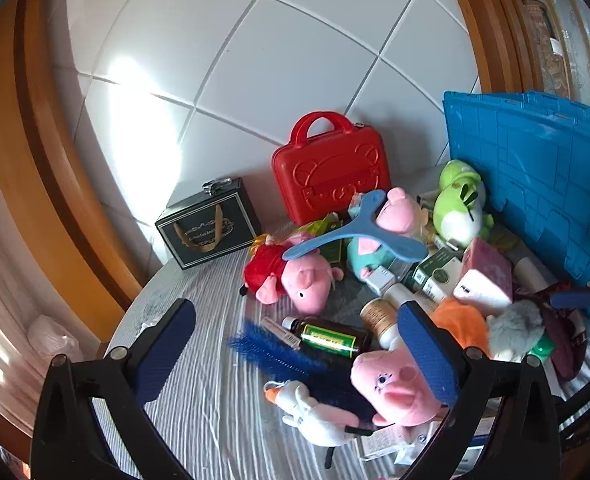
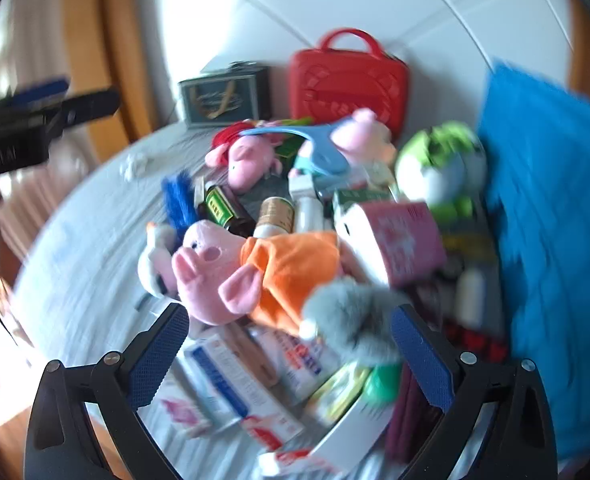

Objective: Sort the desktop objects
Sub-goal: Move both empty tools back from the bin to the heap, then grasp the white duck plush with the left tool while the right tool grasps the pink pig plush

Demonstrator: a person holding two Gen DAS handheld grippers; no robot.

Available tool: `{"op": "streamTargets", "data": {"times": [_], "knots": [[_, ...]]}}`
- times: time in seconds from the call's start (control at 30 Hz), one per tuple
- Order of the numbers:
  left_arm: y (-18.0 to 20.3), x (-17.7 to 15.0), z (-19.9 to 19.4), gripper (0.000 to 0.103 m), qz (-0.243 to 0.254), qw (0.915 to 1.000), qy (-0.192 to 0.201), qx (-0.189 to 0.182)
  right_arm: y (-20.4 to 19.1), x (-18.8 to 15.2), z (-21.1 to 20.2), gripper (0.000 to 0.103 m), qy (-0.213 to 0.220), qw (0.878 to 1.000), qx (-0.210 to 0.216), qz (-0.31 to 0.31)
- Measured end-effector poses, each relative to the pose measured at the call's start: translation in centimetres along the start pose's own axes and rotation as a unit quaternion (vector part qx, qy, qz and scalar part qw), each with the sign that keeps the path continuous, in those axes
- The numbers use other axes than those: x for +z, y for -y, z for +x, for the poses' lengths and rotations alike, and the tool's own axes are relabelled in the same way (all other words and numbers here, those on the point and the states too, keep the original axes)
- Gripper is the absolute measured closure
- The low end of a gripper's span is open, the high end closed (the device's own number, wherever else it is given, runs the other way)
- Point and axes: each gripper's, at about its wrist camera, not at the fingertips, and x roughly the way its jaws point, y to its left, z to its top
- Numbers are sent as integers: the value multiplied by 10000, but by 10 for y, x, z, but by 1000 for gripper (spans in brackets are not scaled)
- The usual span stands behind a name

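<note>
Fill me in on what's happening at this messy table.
A person holds a gripper in each hand over a pile of plush toys, bottles and boxes. The left gripper is open above the dark bottle and a pink pig plush. The right gripper is open too, near that pig in its orange top and a grey plush. Neither holds anything. A red case and a blue crate stand behind.

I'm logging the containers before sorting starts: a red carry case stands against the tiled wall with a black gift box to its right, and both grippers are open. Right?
Not quite. The black gift box sits to the left of the red carry case, as the left wrist view shows. The rest holds: both stand by the tiled wall, and the left gripper and right gripper are open.
</note>
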Motion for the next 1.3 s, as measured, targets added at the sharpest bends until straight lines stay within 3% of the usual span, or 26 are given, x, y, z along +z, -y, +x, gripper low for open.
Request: {"op": "streamTargets", "data": {"times": [0.13, 0.3, 0.5, 0.6, 0.7, 0.77, 0.8, 0.83, 0.9, 0.93, 1.0, 1.03, 1.1, 1.23, 1.3], "knots": [[-31, -27, 16, 0, -174, 9993, -316, 14, -30, 1, 28, 1, 17, 9890, -36, -1481], [-66, -62, 38, 0, -151, 9968, -780, 11, -62, -9, 78, 1, -394, 9472, -433, -3153], [-77, -87, 63, 0, -208, 9930, -1158, -134, -76, -13, 126, 1, -1255, 9022, -129, -4125], [-72, -95, 77, 0, -287, 9904, -1343, -164, -87, -15, 138, 1, -1149, 8733, -287, -4726], [-64, -104, 94, 0, -505, 9847, -1621, -380, -88, -16, 169, 0, -1432, 8492, -307, -5074], [-57, -108, 106, 0, -584, 9814, -1773, -457, -85, -21, 183, 1, -1366, 8313, -563, -5358], [-52, -110, 114, 0, -653, 9787, -1879, -512, -81, -18, 186, 4, -1296, 8391, -590, -5250], [-48, -113, 120, 0, -731, 9762, -1964, -557, -77, -11, 186, 16, -1373, 8578, -431, -4935], [-42, -117, 135, 0, -958, 9695, -2127, -755, -58, 10, 178, 29, -1195, 9072, -252, -4025], [-39, -119, 143, 0, -1084, 9658, -2197, -844, -43, 23, 173, 33, -1134, 9311, -113, -3464], [-32, -124, 156, 0, -1272, 9601, -2307, -939, -20, 38, 167, 35, -1057, 9584, 162, -2646], [-29, -127, 162, 1, -1338, 9577, -2358, -967, -9, 45, 164, 36, -1044, 9679, 337, -2261], [-24, -133, 170, 7, -1433, 9536, -2460, -980, 3, 52, 159, 37, -969, 9749, 530, -1933], [-24, -144, 182, 7, -1771, 9449, -2530, -1081, 17, 59, 153, 37, -868, 9815, 701, -1556], [-22, -147, 188, 12, -1846, 9416, -2555, -1185, 22, 61, 152, 37, -827, 9840, 799, -1360]]}}
